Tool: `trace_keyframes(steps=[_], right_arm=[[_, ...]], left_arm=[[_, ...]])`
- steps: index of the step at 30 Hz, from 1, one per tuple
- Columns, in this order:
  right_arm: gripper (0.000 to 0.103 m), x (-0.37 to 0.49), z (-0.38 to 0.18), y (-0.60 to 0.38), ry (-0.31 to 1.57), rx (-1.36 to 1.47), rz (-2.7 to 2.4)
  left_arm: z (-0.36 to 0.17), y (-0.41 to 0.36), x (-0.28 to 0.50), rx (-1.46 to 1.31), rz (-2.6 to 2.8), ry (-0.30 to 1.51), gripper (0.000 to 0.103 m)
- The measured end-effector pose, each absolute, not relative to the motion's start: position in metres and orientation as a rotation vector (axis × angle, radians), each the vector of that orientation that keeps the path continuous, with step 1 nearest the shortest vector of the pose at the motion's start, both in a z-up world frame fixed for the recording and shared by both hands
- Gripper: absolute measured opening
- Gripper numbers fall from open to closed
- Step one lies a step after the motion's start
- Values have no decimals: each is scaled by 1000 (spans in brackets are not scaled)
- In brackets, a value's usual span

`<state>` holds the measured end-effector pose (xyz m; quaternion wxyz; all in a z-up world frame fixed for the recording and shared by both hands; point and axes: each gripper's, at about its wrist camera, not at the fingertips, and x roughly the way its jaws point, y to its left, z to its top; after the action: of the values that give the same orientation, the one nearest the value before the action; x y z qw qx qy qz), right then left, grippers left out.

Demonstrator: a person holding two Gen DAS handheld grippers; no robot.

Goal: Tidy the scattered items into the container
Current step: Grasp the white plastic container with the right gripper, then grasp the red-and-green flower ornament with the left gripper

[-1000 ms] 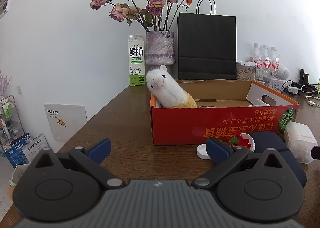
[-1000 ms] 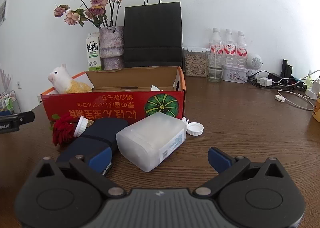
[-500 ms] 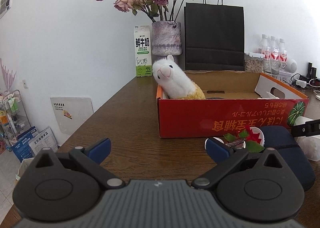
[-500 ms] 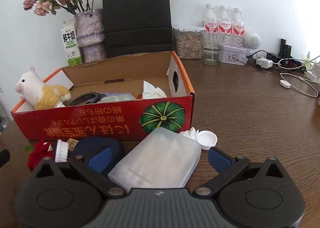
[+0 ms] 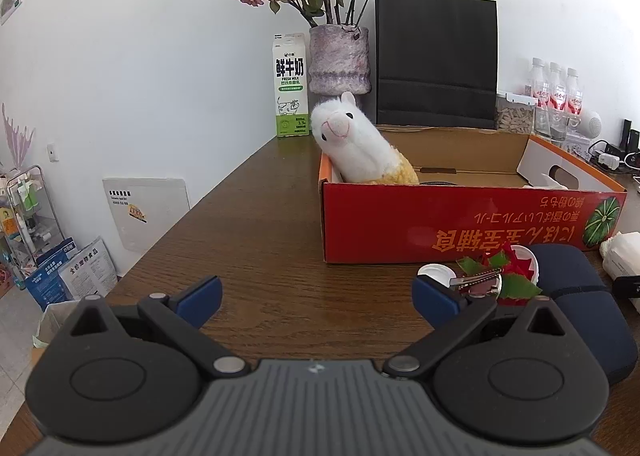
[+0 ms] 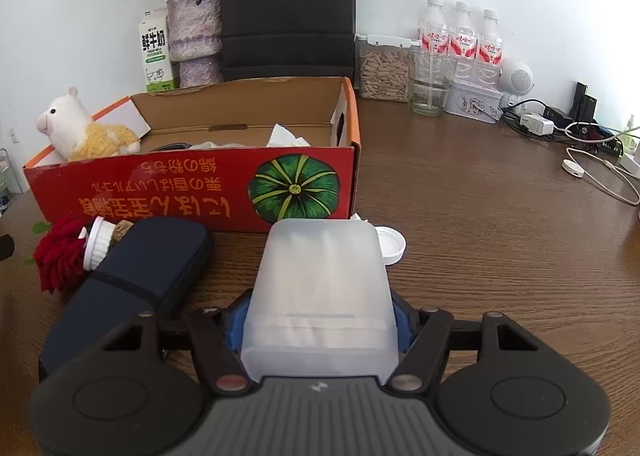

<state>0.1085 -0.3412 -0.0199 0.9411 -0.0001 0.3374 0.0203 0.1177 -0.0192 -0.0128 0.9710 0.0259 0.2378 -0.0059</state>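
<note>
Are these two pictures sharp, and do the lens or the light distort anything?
Left wrist view: sharp; the fisheye bends the white wall and darkens the corners; soft, even daylight, with a faint shadow under the red cardboard box. Right wrist view: also sharp; the translucent white plastic container between the blue pads of the right hand-held gripper looks enlarged because it is so near.

Open tabletop (image 5: 260,240) lies left of the red box (image 5: 460,224). Along the box's front wall, a navy case (image 6: 132,276), red flower (image 6: 56,256) and white cap (image 6: 390,244) crowd the way.
</note>
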Motion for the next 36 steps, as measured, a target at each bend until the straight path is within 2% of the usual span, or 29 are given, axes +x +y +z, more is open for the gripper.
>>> trace_keyframes(steps=[4, 13, 27, 30, 32, 33, 35, 36], right_arm=[[65, 104, -24, -339, 653, -15, 40], [65, 102, -23, -338, 652, -6, 53], [65, 103, -22, -338, 652, -1, 61], [65, 103, -23, -338, 652, -2, 63], [65, 103, -23, -337, 652, -4, 66], [65, 103, -23, -337, 652, -5, 68], [65, 103, -23, -336, 651, -6, 72], [65, 103, -23, -336, 651, -4, 74]], left_arm=[[-11, -25, 111, 57, -61, 456, 103], [-2, -57, 122, 30, -243, 539, 103], [-11, -73, 142, 15, -204, 594, 103], [-14, -70, 143, -5, -199, 599, 88], [-16, -67, 145, -24, -206, 609, 69], [-16, -66, 145, -33, -211, 614, 64], [-16, -65, 144, -41, -219, 614, 39], [-16, -66, 143, -38, -218, 613, 39]])
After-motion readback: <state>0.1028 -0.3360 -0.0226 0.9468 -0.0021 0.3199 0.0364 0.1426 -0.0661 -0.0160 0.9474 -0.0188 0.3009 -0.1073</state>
